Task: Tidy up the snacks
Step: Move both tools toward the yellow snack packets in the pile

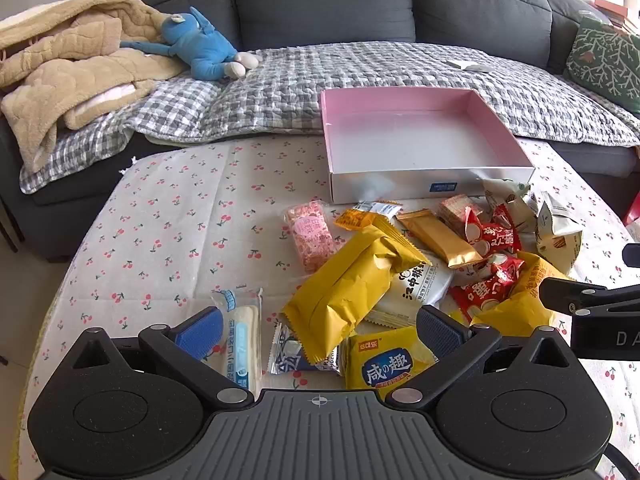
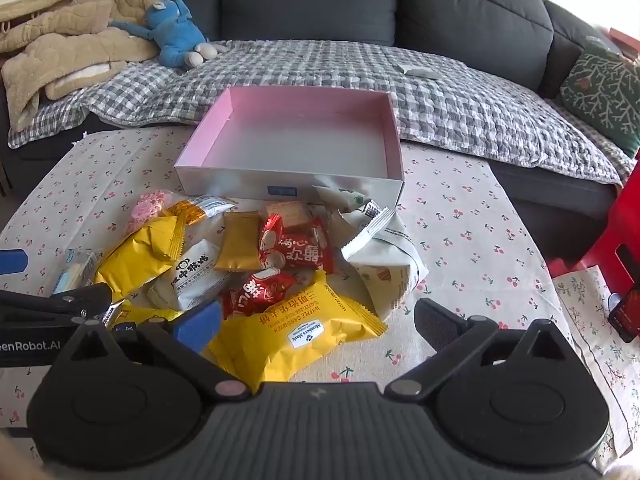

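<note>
Pink-lined and white outside, the shallow box point(image 1: 424, 152) sits with nothing in it at the upper middle of my left wrist view, on the cherry-print cloth of the counter point(image 1: 168, 216), and the snacks lie heaped just in front of its near wall. My left tool point(image 1: 320, 330) is released, jaws spread wide, nothing clamped; it hangs tilted down over the near edge of the pile, with a long yellow packet point(image 1: 348, 288) and a yellow packet with a blue label point(image 1: 386, 364) showing between its fingers, and a pale blue-and-white wrapper point(image 1: 240, 336) beside the blue pad at lower left. A pink rice-crisp bar point(image 1: 310, 234) lies apart at the left of the heap, a gold bar point(image 1: 438, 236) and red wrappers point(image 1: 494, 236) toward the right. In the right wrist view my right tool point(image 2: 318, 324) is likewise let go and wide apart, holding nothing, above a yellow waffle sandwich packet point(image 2: 296, 336) at lower centre; I cannot tell whether the blue pad touches it. A crumpled white bag point(image 2: 384, 256) lies to the right of the red wrappers there, close to the box's near right corner. Behind the counter, a grey sofa point(image 2: 312, 4) carries a checked quilt point(image 2: 320, 68), a beige blanket point(image 2: 60, 36) and a blue plush toy point(image 2: 172, 36) at upper left.
</note>
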Motion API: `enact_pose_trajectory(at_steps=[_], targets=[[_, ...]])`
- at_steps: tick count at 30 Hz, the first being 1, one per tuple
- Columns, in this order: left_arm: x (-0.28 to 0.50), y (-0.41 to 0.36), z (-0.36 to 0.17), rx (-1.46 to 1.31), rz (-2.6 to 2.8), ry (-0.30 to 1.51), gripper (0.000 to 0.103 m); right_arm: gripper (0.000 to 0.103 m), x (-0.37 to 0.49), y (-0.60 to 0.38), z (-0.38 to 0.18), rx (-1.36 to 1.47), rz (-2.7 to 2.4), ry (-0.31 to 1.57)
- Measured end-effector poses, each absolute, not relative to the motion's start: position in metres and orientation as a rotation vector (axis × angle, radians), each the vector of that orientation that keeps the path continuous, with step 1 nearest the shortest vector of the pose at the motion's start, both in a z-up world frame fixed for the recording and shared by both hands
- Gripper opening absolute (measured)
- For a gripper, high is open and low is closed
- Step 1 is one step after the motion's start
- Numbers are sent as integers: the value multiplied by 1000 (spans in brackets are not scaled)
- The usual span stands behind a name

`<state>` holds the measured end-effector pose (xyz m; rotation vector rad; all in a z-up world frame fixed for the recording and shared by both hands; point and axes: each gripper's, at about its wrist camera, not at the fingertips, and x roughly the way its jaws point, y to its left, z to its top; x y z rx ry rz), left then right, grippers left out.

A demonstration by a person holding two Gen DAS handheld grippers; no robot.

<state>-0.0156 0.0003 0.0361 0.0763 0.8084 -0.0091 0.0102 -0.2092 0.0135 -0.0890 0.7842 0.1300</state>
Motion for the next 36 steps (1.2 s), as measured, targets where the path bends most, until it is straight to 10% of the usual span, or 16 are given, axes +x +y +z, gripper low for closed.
enact_pose_trajectory(at_steps=[36], targets=[[-11,1,39,91,-39,820,103,103,17,-215,10,-86,148,845]])
